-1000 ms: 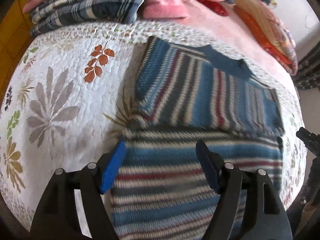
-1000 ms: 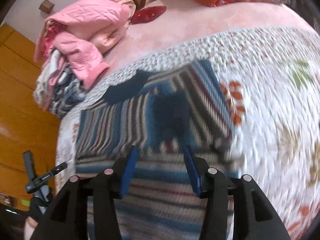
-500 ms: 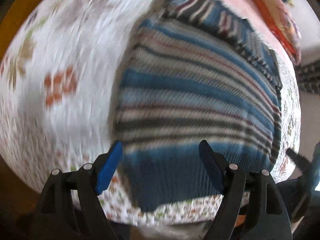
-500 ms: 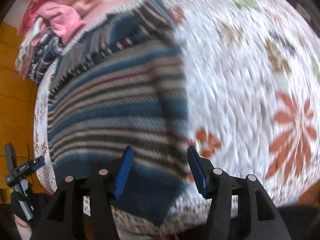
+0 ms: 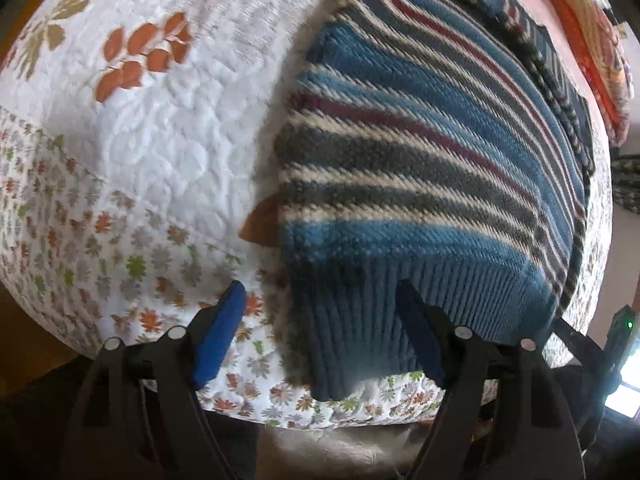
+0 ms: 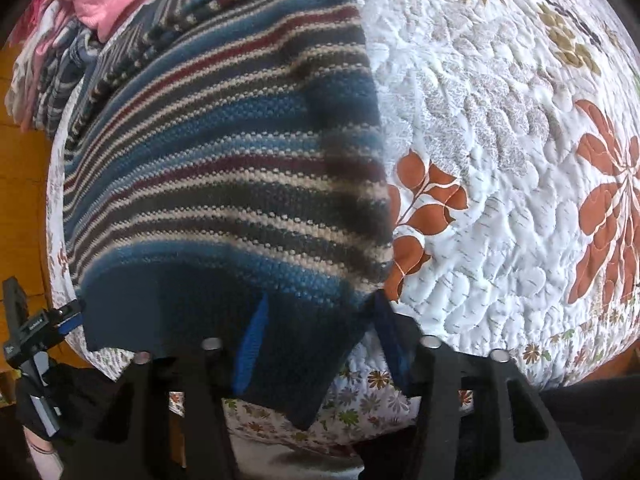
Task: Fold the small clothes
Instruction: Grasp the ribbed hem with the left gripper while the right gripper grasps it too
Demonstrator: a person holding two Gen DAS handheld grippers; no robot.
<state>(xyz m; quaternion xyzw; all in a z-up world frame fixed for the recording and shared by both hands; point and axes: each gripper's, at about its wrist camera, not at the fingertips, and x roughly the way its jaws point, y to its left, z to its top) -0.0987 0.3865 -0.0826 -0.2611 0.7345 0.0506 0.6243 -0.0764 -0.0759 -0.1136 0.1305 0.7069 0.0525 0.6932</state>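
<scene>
Left wrist view: the left gripper [image 5: 320, 332], its blue-padded jaws spread wide, hovers over the near left corner of a striped knitted sweater [image 5: 420, 152] spread on a white quilt [image 5: 160, 140] printed with orange leaves. The sweater's ribbed blue hem [image 5: 360, 332] lies between the two pads and droops over the quilt's flowered border just ahead of them; whether either pad touches the wool cannot be told. Beyond the jaws the garment runs away in blue, cream, grey and maroon bands, with a folded-over part at its far end. To the right of this gripper, the other tool's tip shows at the frame's edge.

From the right wrist, the right gripper [image 6: 320, 340] stands equally wide at the hem's opposite corner, the dark ribbing hanging between its pads, nothing clamped. A pile of pink clothes [image 6: 104, 4] and plaid fabric sits far ahead to its left, past the sweater.
</scene>
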